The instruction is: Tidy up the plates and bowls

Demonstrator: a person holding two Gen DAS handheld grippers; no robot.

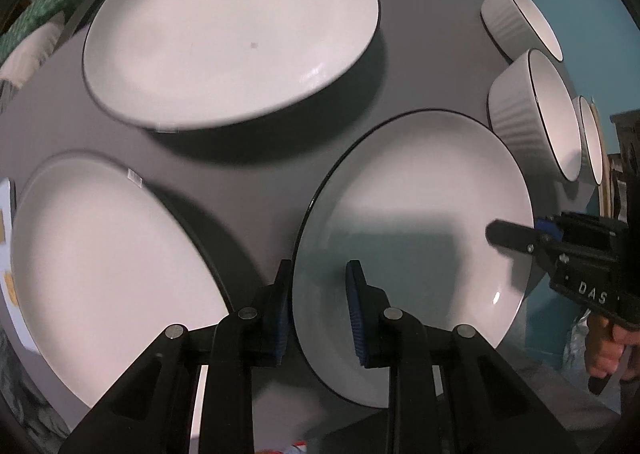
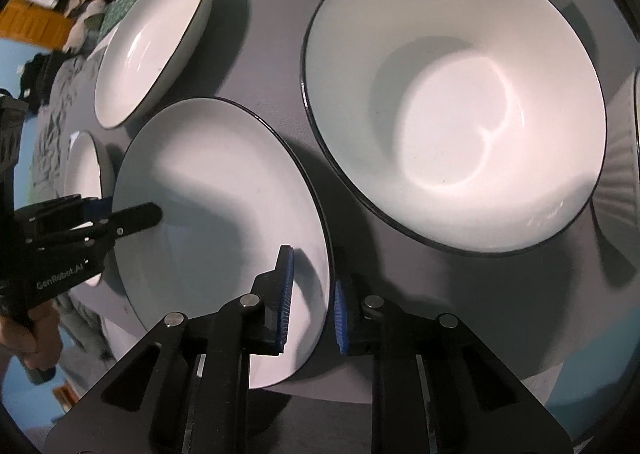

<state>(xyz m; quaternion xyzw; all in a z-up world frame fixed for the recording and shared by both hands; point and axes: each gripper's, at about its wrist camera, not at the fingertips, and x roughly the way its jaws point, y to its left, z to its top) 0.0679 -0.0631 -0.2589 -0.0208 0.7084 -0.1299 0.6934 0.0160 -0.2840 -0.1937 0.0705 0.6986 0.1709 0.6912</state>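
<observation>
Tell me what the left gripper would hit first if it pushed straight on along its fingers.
Probably the plate itself: the left gripper straddles its near rim, one finger over the white face, the other outside. The rim already sits between the pads, with the grey table just beyond; depth is uncertain.

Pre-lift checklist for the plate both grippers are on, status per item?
1. Left gripper straddles the held plate rim: ok.
2. Right gripper straddles the opposite rim: ok.
3. Pads firmly clamped: cannot tell.
4. Plate clear of the neighbouring left plate: ok.
5. Plate clear of the bowl: ok.
6. Far plate free as a stacking target: ok.
</observation>
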